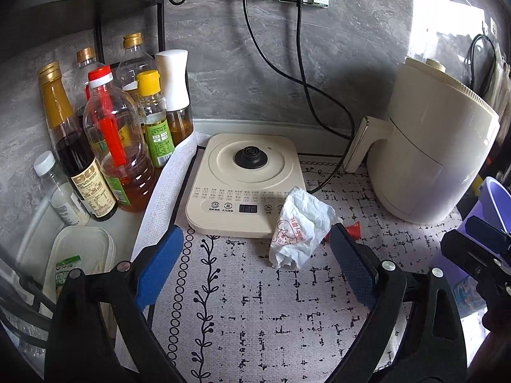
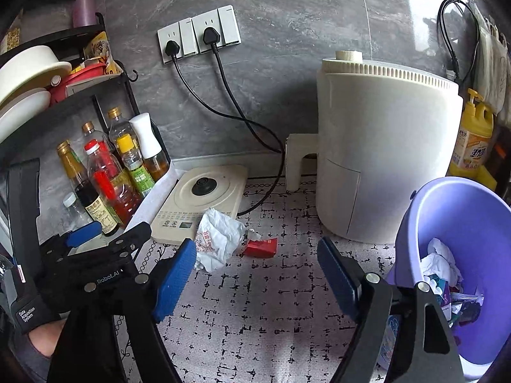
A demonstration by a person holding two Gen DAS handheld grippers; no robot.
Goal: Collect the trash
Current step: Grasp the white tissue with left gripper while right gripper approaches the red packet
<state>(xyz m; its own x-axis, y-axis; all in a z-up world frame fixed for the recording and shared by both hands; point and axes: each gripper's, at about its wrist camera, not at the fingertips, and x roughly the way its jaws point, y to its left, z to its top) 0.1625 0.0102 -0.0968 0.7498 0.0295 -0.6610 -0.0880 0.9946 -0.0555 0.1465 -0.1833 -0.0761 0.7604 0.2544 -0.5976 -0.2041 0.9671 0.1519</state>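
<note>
A crumpled white plastic bag with red print (image 1: 300, 226) (image 2: 217, 239) lies on the patterned mat, leaning on the front corner of a cream kettle base. A small red wrapper (image 2: 260, 247) (image 1: 351, 231) lies just right of it. My left gripper (image 1: 255, 234) is open, the bag a little ahead between its blue pads, nearer the right one, untouched. My right gripper (image 2: 257, 249) is open too, with the red wrapper ahead of its fingertips. A tilted purple bin (image 2: 472, 210) (image 1: 496, 198) at the right holds several pieces of trash.
The kettle base (image 1: 242, 185) sits at the back of the mat (image 1: 255, 303). A cream air fryer (image 2: 383, 159) stands right. Oil and sauce bottles (image 1: 111, 134) crowd the left corner under a black rack. Two black cords run down from the wall sockets (image 2: 198, 35).
</note>
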